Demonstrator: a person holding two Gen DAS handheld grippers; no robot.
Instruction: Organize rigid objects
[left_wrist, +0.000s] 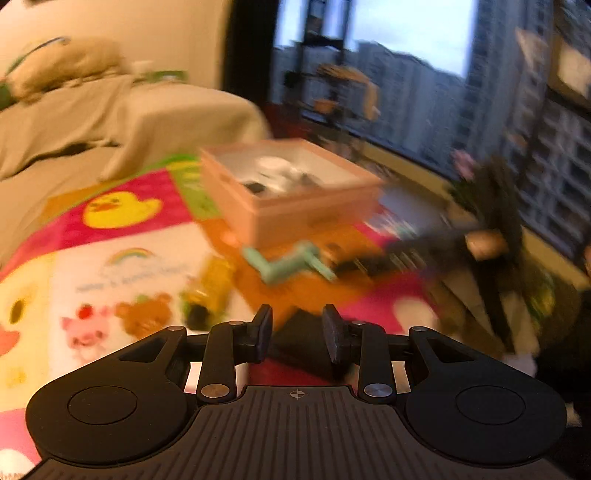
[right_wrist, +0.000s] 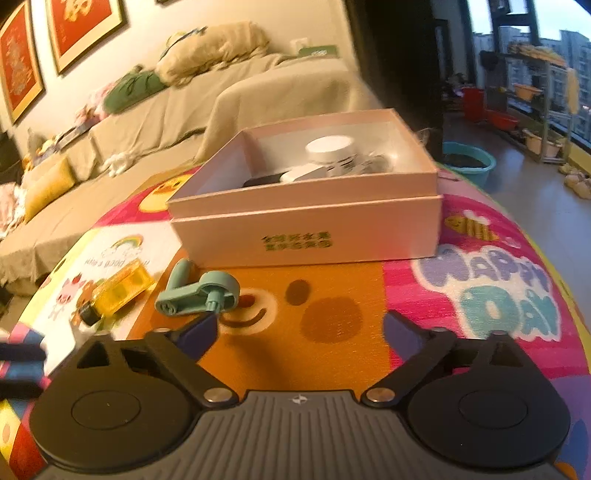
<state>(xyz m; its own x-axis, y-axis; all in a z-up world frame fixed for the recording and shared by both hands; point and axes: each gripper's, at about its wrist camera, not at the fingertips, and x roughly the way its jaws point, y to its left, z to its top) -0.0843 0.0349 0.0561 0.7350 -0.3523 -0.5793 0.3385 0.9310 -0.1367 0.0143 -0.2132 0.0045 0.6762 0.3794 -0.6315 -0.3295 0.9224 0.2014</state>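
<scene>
The right gripper (right_wrist: 299, 332) is seen nearest the lens, its fingers (right_wrist: 199, 334) spread wide with nothing between them, only the orange patch of the cartoon mat (right_wrist: 332, 295) below; the left gripper (left_wrist: 297, 338) is held with its pads (left_wrist: 263, 332) narrowly apart, and a dark shape is seen in the gap, though blur prevents it being told whether anything is pinched. A teal crank-shaped piece (right_wrist: 199, 293) is found lying on the mat just in front of the pink box (right_wrist: 306, 229), close beyond the right gripper's left fingertip; a yellow translucent block (right_wrist: 122, 288) with a black end is laid to its left on the white panel. Inside the open box a white round jar (right_wrist: 328, 147) and several dark and pale items are kept. A covered sofa (right_wrist: 147, 110) is seen behind the mat.
</scene>
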